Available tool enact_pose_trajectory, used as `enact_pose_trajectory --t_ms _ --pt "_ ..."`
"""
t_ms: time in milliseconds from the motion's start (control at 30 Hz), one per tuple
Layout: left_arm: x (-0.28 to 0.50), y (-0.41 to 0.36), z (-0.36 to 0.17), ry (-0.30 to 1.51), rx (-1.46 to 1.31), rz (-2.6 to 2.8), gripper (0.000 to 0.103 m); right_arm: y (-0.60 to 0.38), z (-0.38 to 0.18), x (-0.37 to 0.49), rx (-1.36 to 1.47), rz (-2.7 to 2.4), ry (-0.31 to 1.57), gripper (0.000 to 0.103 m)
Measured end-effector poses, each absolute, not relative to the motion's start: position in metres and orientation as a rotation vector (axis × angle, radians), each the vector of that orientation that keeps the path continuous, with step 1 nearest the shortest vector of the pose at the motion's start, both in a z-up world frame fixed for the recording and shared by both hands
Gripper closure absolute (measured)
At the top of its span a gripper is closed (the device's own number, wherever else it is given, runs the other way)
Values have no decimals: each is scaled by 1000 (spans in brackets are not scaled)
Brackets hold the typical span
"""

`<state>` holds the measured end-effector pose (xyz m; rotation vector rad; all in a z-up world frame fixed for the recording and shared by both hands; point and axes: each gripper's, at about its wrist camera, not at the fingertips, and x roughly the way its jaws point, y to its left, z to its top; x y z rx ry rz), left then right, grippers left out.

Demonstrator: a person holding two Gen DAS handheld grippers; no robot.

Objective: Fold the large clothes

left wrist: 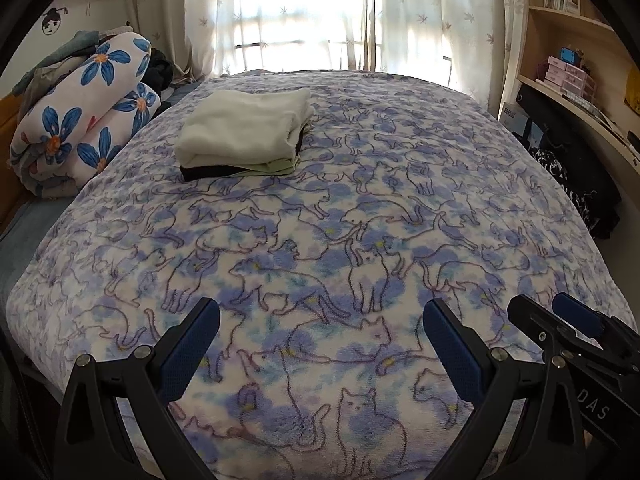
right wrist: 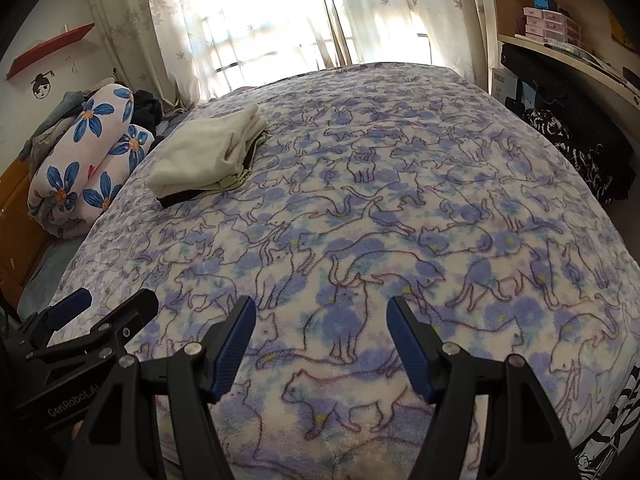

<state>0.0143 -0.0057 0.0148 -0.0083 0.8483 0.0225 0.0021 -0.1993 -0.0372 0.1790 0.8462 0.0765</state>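
Observation:
A stack of folded clothes (left wrist: 244, 134), cream on top with pale green and black under it, lies on the far left of the bed; it also shows in the right wrist view (right wrist: 208, 156). The bed is covered by a blue and white cat-print blanket (left wrist: 360, 200). My left gripper (left wrist: 320, 314) is open and empty, hovering over the blanket's near part. My right gripper (right wrist: 320, 312) is open and empty beside it. The right gripper also shows at the right edge of the left wrist view (left wrist: 560, 316), and the left gripper at the left edge of the right wrist view (right wrist: 104, 312).
A rolled quilt with blue flowers (left wrist: 84, 116) and a heap of dark clothes (left wrist: 160, 68) lie left of the bed. Curtains and a bright window (left wrist: 304, 12) stand behind. Shelves and a desk (left wrist: 576, 64) with dark patterned fabric (left wrist: 568, 184) are on the right.

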Motion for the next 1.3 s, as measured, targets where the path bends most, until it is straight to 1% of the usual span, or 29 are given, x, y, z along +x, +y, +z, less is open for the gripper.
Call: enact_pose_trajectory --t_ms 1300 --pt "18 0 -4 896 -16 27 2 -197 -59 8 219 64 898 35"
